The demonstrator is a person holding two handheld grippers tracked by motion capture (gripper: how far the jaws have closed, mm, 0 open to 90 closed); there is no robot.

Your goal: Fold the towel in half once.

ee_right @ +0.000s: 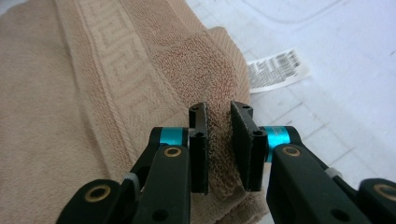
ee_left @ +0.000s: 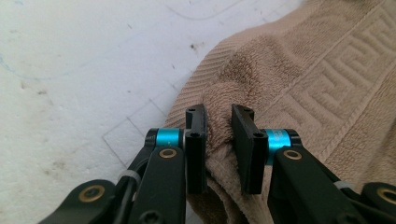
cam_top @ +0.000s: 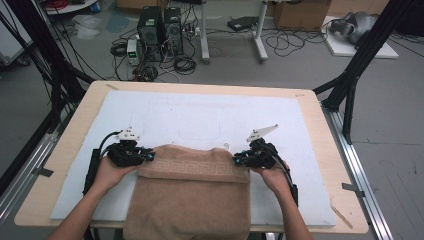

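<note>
While the fluffy tan towel (cam_top: pixel 192 192) lies folded, left claw (ee_left: pixel 219 149) and right claw (ee_right: pixel 219 147) each pinch a ribbed corner.

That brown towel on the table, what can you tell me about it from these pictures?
The light brown terry-cloth towel lies on the white foam mat at the table's near edge, its near end hanging over that edge. It looks folded into layers, soft and looped, with a woven key-pattern band between ribbed stripes near its far edge. A white printed label sticks out at its far right corner. The left gripper pinches a bunched fold at the far left corner, and the right gripper pinches the far right corner.
</note>
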